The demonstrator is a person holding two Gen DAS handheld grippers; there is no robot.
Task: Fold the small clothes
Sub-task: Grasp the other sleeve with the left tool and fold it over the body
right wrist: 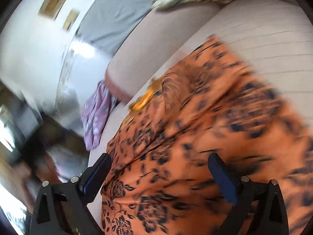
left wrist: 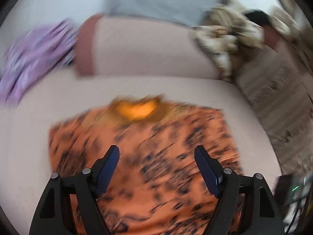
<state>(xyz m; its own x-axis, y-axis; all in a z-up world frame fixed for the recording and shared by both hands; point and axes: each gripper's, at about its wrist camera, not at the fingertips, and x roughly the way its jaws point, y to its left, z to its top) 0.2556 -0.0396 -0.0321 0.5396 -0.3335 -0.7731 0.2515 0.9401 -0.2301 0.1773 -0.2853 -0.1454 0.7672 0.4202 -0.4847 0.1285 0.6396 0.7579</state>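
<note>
The orange top [left wrist: 144, 156] lies spread flat on the sofa seat [left wrist: 49, 98], its yellow neck patch [left wrist: 137, 108] on the edge nearest the sofa back [left wrist: 146, 49], so its long axis seems to run from the neck toward the cameras, though blur makes this uncertain. The left gripper [left wrist: 156, 154] hangs over the top's middle, pointing down at it, jaws wide apart with nothing between them; the cloth lies below the fingers, not pinched. The right gripper [right wrist: 159, 163] also stands wide open and empty, over the top's edge farthest from the neck, its left finger [right wrist: 97, 174] off the cloth, over bare seat. Both grippers are about equally near the top; the right seems better placed for the hem. A purple garment [left wrist: 35, 58] lies well apart from the top, at the seat's end
</note>
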